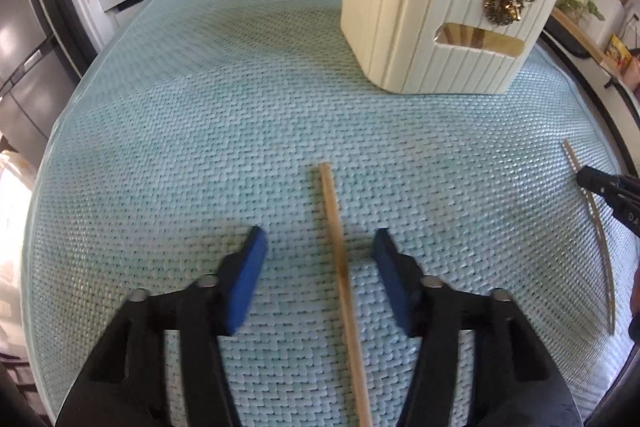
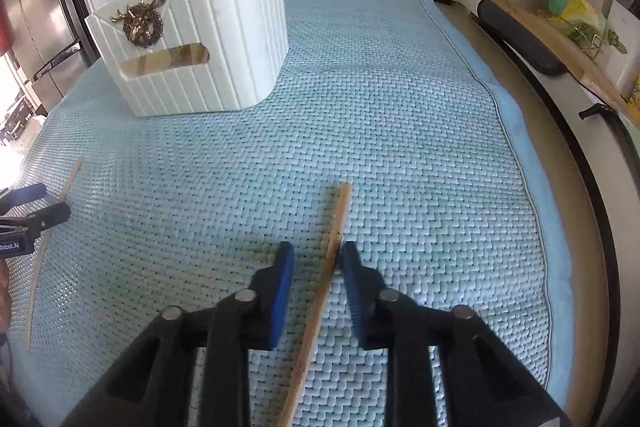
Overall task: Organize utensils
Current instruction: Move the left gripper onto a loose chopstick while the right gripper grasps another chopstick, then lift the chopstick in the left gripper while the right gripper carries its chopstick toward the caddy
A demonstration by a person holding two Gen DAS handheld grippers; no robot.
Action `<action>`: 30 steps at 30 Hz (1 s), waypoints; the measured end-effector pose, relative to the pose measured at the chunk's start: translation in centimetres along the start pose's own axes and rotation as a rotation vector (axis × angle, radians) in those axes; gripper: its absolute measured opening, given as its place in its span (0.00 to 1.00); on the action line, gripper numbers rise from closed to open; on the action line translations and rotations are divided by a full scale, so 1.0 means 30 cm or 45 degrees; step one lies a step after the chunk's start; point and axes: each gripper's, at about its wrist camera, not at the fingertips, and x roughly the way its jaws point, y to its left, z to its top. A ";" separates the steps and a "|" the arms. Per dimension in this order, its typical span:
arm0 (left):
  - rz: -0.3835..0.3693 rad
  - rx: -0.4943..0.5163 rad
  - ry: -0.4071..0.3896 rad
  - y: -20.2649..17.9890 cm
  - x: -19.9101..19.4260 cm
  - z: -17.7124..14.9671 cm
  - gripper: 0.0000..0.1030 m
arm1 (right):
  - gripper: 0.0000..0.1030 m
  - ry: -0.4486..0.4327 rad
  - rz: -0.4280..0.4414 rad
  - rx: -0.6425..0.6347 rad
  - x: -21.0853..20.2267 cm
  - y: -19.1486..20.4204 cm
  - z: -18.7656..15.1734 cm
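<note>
Pick step: left tool (image 1: 318, 247) is straddling a chopstick (image 1: 338, 267), released; right tool (image 2: 316, 259), also released, is straddling another chopstick (image 2: 326, 267). Next: clench, lift into holder (image 2: 208, 39).

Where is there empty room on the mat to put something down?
Bare mat lies right of the white holder, out to the mat's blue edge. It is crowded near each gripper: the left gripper and right gripper each straddle a chopstick.

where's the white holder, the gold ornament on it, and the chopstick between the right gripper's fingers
white holder (image 2: 224, 27): right wrist view, on its ribbed side wall
gold ornament (image 2: 140, 23): right wrist view, on the wreath's middle
chopstick (image 2: 334, 247): right wrist view, on the shaft between the open fingers
</note>
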 end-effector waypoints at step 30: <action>-0.323 -0.093 -0.616 -0.059 -0.659 -0.115 0.04 | 0.06 -0.713 0.332 -0.077 -0.669 0.249 -0.110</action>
